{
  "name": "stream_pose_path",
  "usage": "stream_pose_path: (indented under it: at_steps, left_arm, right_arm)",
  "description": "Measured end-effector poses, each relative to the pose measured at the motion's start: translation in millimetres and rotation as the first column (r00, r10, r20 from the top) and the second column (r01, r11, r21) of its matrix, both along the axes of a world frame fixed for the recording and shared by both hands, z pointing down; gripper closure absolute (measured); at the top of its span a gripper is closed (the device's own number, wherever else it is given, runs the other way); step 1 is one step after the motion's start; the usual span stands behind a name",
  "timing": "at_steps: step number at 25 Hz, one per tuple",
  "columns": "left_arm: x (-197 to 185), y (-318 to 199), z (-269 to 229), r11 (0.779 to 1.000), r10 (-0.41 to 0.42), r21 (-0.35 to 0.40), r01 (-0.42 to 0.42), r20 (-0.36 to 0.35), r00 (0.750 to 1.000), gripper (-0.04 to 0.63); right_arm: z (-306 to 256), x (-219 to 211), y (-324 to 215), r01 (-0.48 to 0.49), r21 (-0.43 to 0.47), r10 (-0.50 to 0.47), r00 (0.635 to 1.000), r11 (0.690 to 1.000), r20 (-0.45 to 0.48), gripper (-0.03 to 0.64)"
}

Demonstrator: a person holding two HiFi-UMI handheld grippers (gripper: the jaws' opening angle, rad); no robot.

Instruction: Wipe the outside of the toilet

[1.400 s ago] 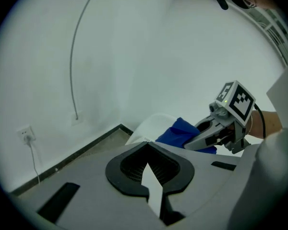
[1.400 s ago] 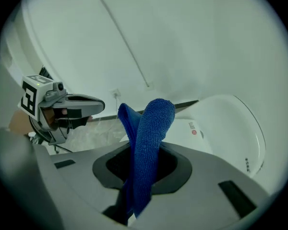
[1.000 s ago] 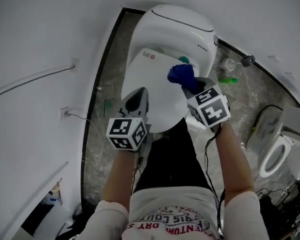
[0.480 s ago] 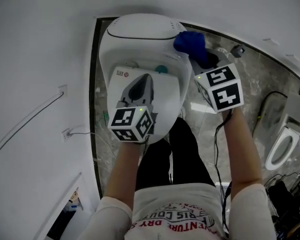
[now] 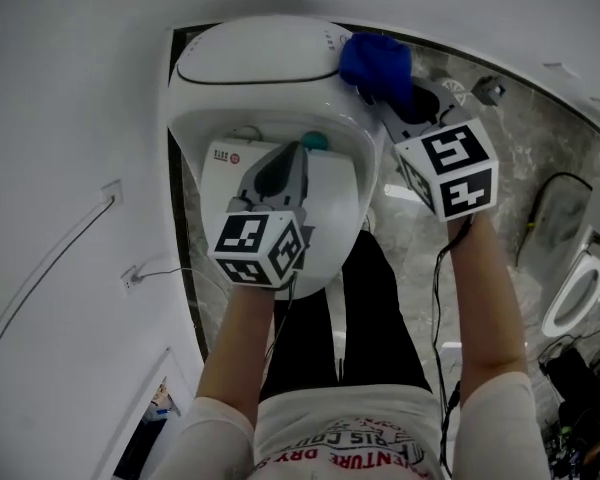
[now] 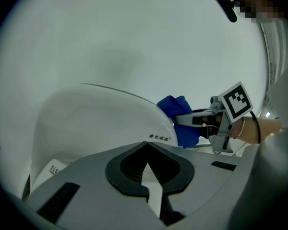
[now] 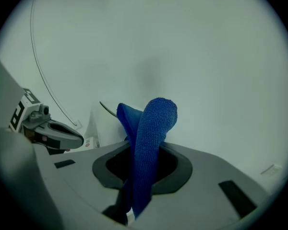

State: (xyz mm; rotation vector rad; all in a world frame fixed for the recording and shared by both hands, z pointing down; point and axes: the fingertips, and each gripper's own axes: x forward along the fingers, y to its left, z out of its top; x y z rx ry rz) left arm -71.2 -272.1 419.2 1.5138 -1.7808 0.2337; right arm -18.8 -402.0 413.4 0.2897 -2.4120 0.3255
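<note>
My right gripper (image 5: 400, 103) pinches the blue cloth (image 5: 375, 63), which lies against the toilet (image 5: 250, 58) at its upper right side. My left gripper (image 5: 283, 163) hangs over the closed lid (image 5: 332, 213), jaws pressed together on nothing.

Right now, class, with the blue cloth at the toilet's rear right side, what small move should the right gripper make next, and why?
Probably slide the right gripper along the toilet, dragging the blue cloth across its rear shell. The cloth is clamped in that gripper and appears pressed against the shell's right side; the left gripper hovers empty.
</note>
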Motion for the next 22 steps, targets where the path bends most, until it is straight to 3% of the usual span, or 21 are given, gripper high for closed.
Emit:
stream_pose_path:
  at_steps: [8, 13, 22]
  left_arm:
    - [26.2, -0.5, 24.8, 0.99, 0.136, -0.015, -0.137, -0.029, 0.99, 0.588]
    - [42.1, 4.7, 37.8, 0.978, 0.208, -0.015, -0.208, -0.044, 0.977, 0.588]
    - [75.6, 18.0, 71.1, 0.939, 0.337, -0.039, -0.342, -0.089, 0.937, 0.588]
  right_arm:
    - [32.1, 27.2, 22.5, -0.1, -0.04, 0.1, 0.995, 0.994, -0.007, 0.54]
    - [47.9, 43.8, 34.5, -0.161, -0.072, 0.164, 0.986, 0.984, 0.039, 0.54]
    - [94.5, 79.8, 66.9, -0.243, -0.151, 0.255, 0.965, 0.958, 0.066, 0.54]
